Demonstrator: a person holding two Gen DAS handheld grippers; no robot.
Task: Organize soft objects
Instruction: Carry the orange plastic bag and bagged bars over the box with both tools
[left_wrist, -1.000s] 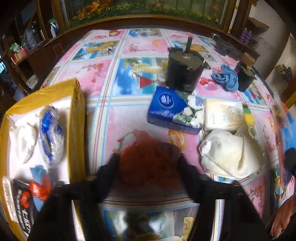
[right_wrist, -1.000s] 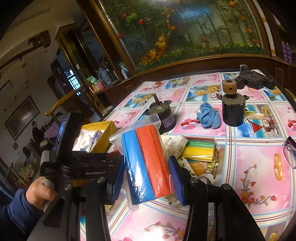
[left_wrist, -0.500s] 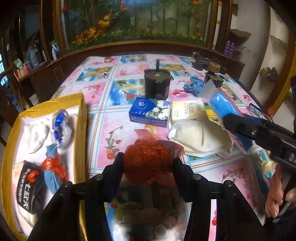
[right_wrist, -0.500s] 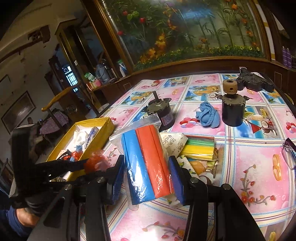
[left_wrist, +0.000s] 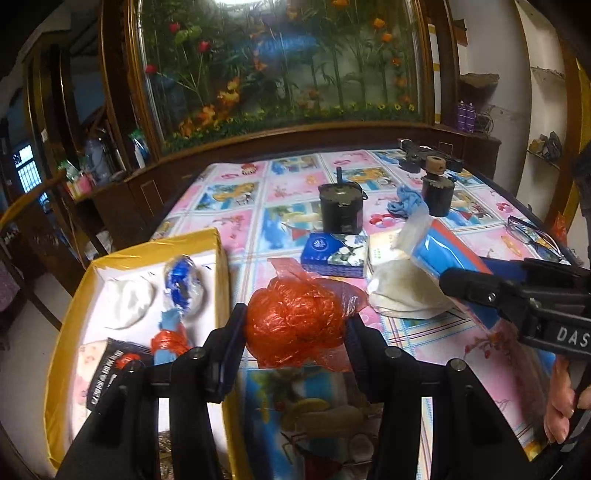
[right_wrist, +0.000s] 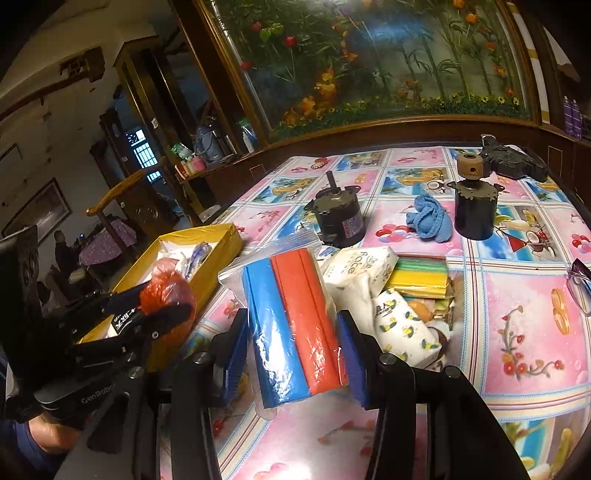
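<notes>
"DAS" – right gripper (left_wrist: 561, 325) | "GenRobo" – left gripper (right_wrist: 96, 398) | "Face" – tissue pack (right_wrist: 362, 266)

Behind the table (left_wrist: 258, 184) stands a large aquarium (left_wrist: 280, 62) in a dark wooden frame, filled with green plants and red, orange and yellow flowers, lit brighter than the dim room. The table wears a glossy cloth (right_wrist: 524, 325) of pink and blue picture squares. To the left a dark wooden cabinet (right_wrist: 147, 122) rises against a pale wall (right_wrist: 48, 122), with a small barred window (right_wrist: 142, 152) glowing beside it and a framed picture (right_wrist: 37, 212) hanging lower down. A wooden chair back (right_wrist: 122, 192) curves nearby
</notes>
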